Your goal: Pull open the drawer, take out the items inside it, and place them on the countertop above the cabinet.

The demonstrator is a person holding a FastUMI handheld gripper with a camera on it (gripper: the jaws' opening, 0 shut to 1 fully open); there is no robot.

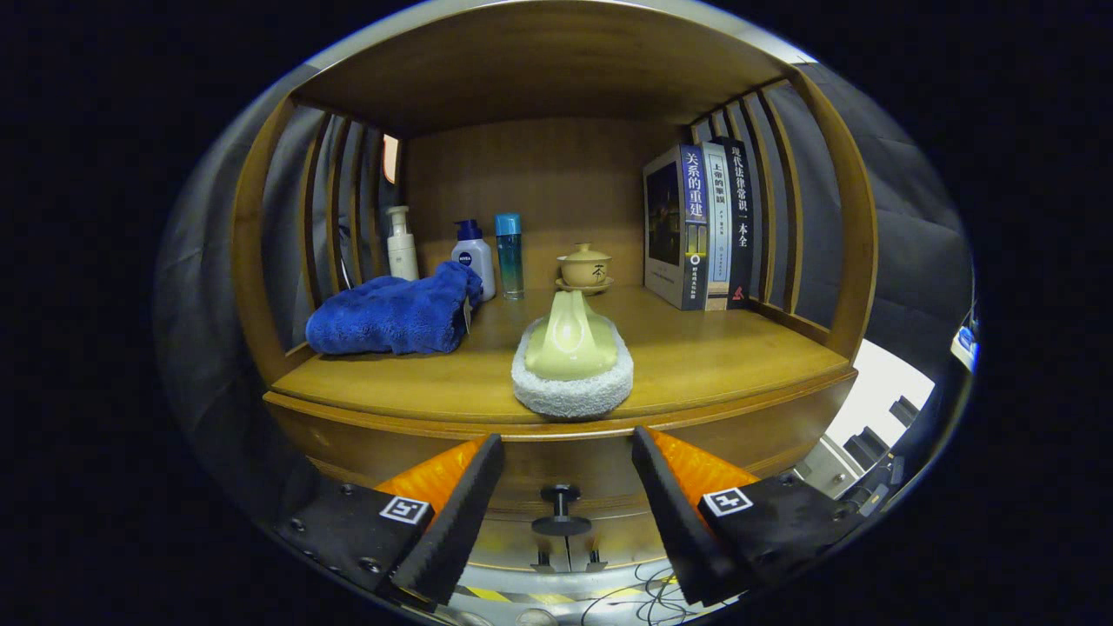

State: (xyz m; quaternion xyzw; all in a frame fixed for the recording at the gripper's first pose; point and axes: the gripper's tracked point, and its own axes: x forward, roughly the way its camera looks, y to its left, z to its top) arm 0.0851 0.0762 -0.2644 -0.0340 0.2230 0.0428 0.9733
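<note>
gripper (567, 452) wide open, holding nothing | drawer (556, 474) shut under the countertop (696, 365), its knob (561, 509) between the fingers, untouched | on countertop: sponge brush (572, 365) near front edge, blue towel (391, 315), three bottles (474, 256), teacup (584, 268), books (700, 228)

The gripper (567, 452) is level, fingers spread wide, holding nothing.
</note>
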